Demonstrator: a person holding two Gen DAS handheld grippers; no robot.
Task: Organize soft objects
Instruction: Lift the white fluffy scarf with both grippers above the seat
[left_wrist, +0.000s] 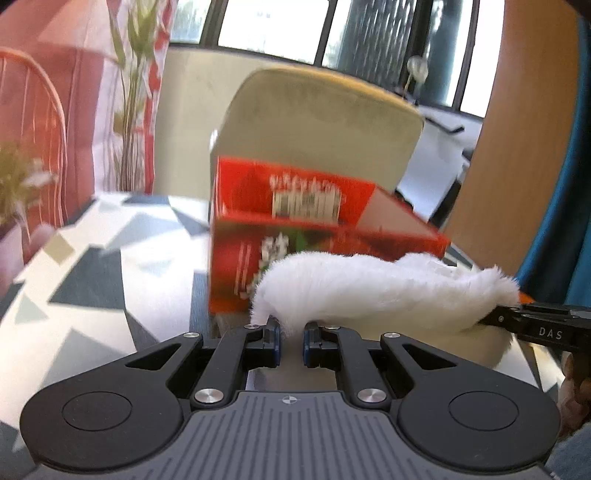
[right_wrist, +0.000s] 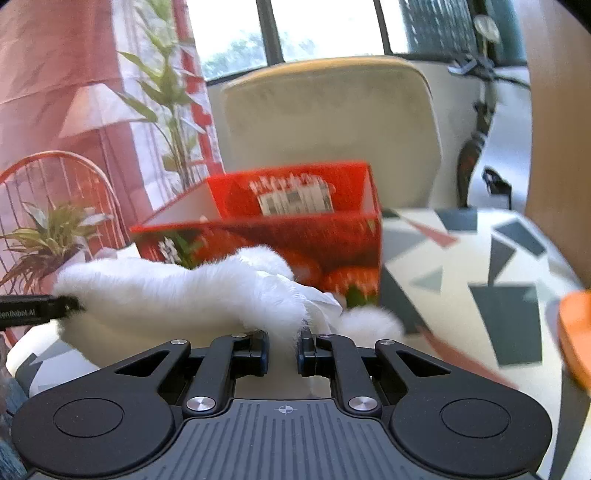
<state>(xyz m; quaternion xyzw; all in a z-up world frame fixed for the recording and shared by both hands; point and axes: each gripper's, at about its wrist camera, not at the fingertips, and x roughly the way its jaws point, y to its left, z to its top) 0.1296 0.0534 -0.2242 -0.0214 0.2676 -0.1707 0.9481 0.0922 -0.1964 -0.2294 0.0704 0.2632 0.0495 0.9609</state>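
A white furry soft item (left_wrist: 369, 291) is stretched between both grippers above the table, in front of an open red box (left_wrist: 317, 229). My left gripper (left_wrist: 291, 341) is shut on its left end. My right gripper (right_wrist: 282, 347) is shut on the other end of the white furry item (right_wrist: 192, 295). The right gripper's finger shows at the right edge of the left wrist view (left_wrist: 535, 325), and the left gripper's finger at the left edge of the right wrist view (right_wrist: 40, 310). The red box (right_wrist: 295, 236) stands open just behind the fur; its inside is mostly hidden.
The table (right_wrist: 480, 266) has a white top with grey and pink geometric shapes. A beige chair (left_wrist: 321, 125) stands behind the box. A small potted plant (right_wrist: 51, 240) sits at the left. An orange object (right_wrist: 576, 332) lies at the right edge.
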